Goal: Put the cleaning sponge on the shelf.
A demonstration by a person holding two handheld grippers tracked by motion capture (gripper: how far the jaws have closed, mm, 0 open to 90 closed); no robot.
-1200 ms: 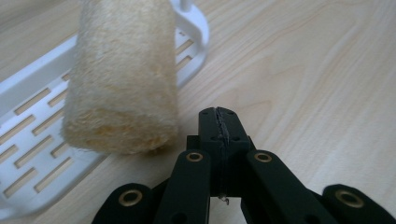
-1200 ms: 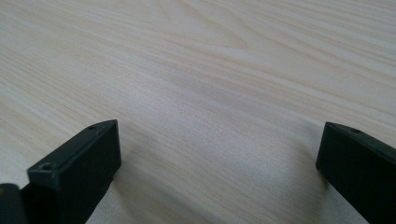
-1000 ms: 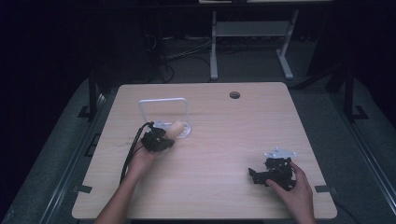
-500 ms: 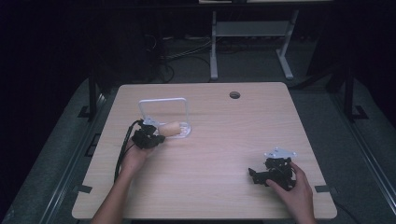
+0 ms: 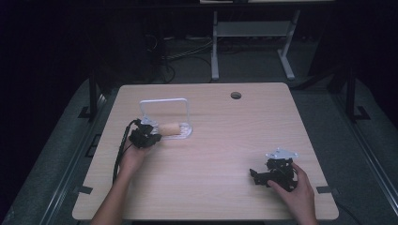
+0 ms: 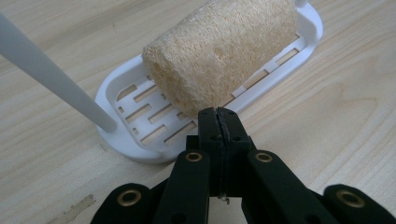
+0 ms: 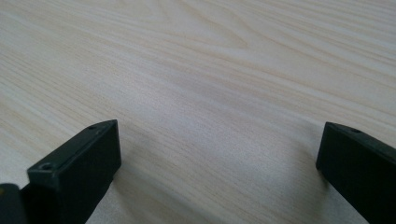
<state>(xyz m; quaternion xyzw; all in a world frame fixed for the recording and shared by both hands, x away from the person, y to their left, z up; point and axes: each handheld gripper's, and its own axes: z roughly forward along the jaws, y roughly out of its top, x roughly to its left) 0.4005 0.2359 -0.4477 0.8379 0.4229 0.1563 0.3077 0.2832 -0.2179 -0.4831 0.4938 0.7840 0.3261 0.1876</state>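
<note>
A tan loofah roll lies on its side in a white slotted soap dish with a tall white wire handle. In the high view the loofah roll and dish sit at the table's left middle. My left gripper is shut with nothing between its jaws, its tip just short of the loofah's near end; in the high view this left gripper sits just left of the dish. My right gripper rests at the table's front right; its jaws stand wide apart over bare wood.
The wooden table has a round cable hole near its far edge. A black cable trails from the left gripper toward the front left edge. A white metal stand is on the floor beyond the table.
My left hand and gripper have drawn back a little to the left, away from the loofah. The right hand has stayed where it was.
</note>
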